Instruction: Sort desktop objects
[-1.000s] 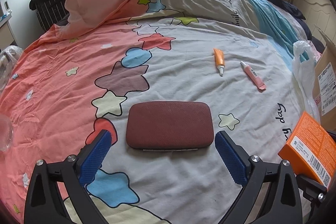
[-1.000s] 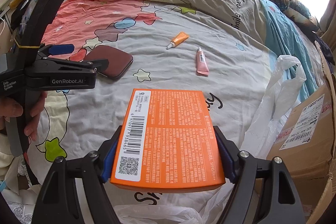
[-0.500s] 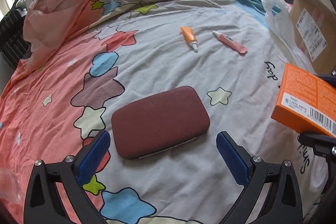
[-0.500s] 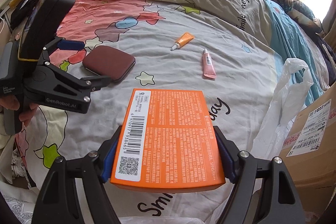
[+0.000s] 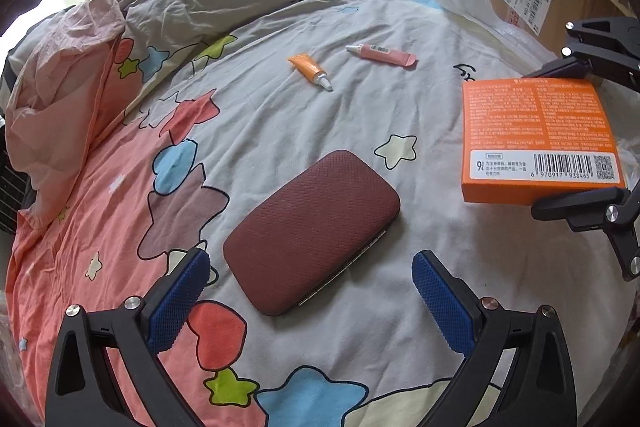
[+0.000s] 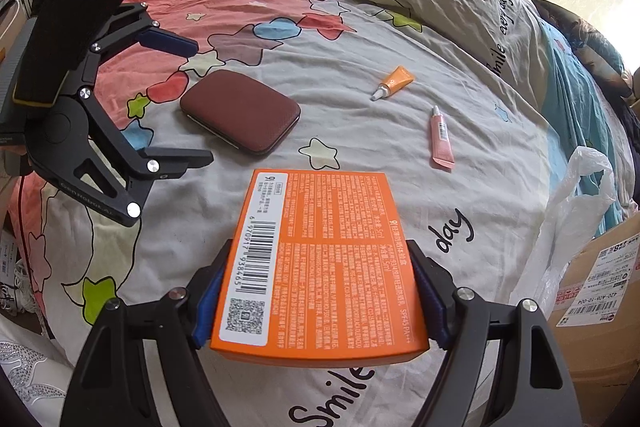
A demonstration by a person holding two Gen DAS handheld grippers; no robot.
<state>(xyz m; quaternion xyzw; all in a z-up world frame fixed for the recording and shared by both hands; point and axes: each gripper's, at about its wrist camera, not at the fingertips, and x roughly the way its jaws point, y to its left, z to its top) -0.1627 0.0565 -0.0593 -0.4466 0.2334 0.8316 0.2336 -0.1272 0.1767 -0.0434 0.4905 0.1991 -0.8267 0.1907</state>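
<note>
The bed [image 5: 280, 131], under its star-patterned cotton cover, carries everything. My right tool [image 6: 320, 287] is clamped on the flat orange cardboard box [image 6: 320, 267], held above the cover. My left tool [image 5: 308, 283] gapes wide and empty, just short of the dark red textured oblong case [image 5: 312, 231]. Beyond it, the small orange tube [image 5: 310, 71] and pink tube [image 5: 382, 55] lie loose and near each other, so I judge the sorting unfinished.

orange box [image 6: 320, 263] barcode 6 970917 938465, bedsheet [image 6: 460, 107] "Smile every day", left gripper [image 6: 194, 99] "GenRobot.AI"
</note>
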